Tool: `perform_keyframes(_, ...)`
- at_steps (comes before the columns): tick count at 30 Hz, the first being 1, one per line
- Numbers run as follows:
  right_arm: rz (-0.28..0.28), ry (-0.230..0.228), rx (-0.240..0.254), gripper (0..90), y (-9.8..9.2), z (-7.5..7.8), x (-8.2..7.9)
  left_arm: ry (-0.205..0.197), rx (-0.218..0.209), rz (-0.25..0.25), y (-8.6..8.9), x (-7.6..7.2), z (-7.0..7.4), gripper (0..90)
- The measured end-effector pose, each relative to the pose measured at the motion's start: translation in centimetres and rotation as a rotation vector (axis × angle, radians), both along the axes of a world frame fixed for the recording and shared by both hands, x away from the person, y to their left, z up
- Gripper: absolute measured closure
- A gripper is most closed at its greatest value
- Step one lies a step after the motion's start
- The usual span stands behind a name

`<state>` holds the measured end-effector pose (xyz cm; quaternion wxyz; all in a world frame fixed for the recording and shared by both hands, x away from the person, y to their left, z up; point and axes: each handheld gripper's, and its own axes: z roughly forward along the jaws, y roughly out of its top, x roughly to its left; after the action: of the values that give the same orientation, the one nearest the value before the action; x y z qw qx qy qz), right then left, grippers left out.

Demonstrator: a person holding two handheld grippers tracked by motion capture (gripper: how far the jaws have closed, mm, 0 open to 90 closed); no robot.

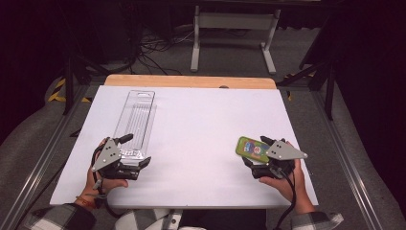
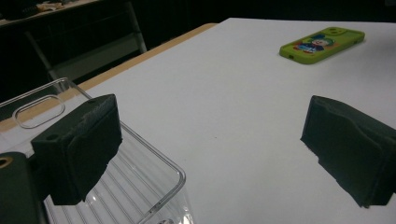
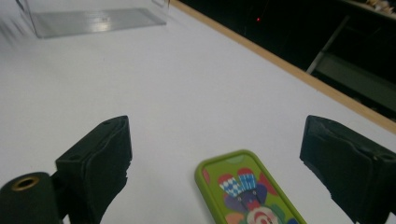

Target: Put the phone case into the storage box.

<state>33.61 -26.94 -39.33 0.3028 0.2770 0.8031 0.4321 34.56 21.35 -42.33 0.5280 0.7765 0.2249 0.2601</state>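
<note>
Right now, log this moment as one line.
left gripper: open, at clear plastic tray | right gripper: open, around green phone case, not gripping | both on white table

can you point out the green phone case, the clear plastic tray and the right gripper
green phone case [image 1: 252, 149], high view, on its printed back
clear plastic tray [image 1: 136, 115], high view, on its ribbed middle
right gripper [image 3: 215, 154], right gripper view, midway between its open jaws

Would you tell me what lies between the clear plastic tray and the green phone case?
Nothing: the high view shows bare white table between the clear tray and phone case.
</note>
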Motion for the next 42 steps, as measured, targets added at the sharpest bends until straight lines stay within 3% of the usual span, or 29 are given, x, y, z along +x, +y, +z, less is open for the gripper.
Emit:
perform_keyframes(1, 0.0, 0.0, 0.0, 9.9, 0.0, 0.0, 0.0, 0.0, 0.0, 0.0, 0.0, 0.0, 0.0, 5.2)
perform_keyframes(2, -0.002, 0.039, -0.05, 9.4, -0.8, 0.1, 0.7, 0.0, 0.007, 0.0, -0.1, -0.1, 0.0, 5.2)
perform_keyframes(4, -0.008, 0.1, -0.081, 7.8, -1.7, 0.1, 1.6, -0.003, 0.017, -0.004, -0.1, -0.1, -0.1, 5.2)
perform_keyframes(10, -0.036, 0.223, -0.135, 6.9, -3.7, -0.4, 4.0, 0.012, 0.035, -0.014, -0.3, -0.2, -0.3, 4.8)
perform_keyframes(14, -0.015, 0.335, -0.18, 6.6, -4.6, -0.8, 6.0, 0.019, 0.048, -0.024, -0.3, -0.4, -0.5, 4.7)
perform_keyframes(15, -0.015, 0.335, -0.18, 6.6, -4.6, -0.8, 6.0, 0.019, 0.048, -0.024, -0.3, -0.4, -0.5, 4.7)
perform_keyframes(21, 0.035, 0.514, -0.322, 6.9, -4.8, -2.3, 8.6, 0.023, 0.067, -0.023, -0.4, -0.8, -0.7, 4.7)
perform_keyframes(24, 0.037, 0.566, -0.388, 6.8, -4.7, -2.9, 9.4, 0.022, 0.07, -0.023, -0.5, -0.8, -0.7, 4.7)
perform_keyframes(28, 0.05, 0.611, -0.42, 3.6, -4.7, -3.4, 10.2, 0.027, 0.08, -0.031, -0.5, -0.9, -0.7, 4.7)
perform_keyframes(33, 0.081, 0.651, -0.454, 6.8, -4.5, -3.7, 10.9, 0.033, 0.073, -0.036, -0.5, -0.8, -0.8, 4.7)
perform_keyframes(42, 0.163, 0.65, -0.485, 15.7, -4.3, -3.4, 11.1, 0.031, 0.092, -0.046, -0.7, -0.9, -0.8, 4.9)
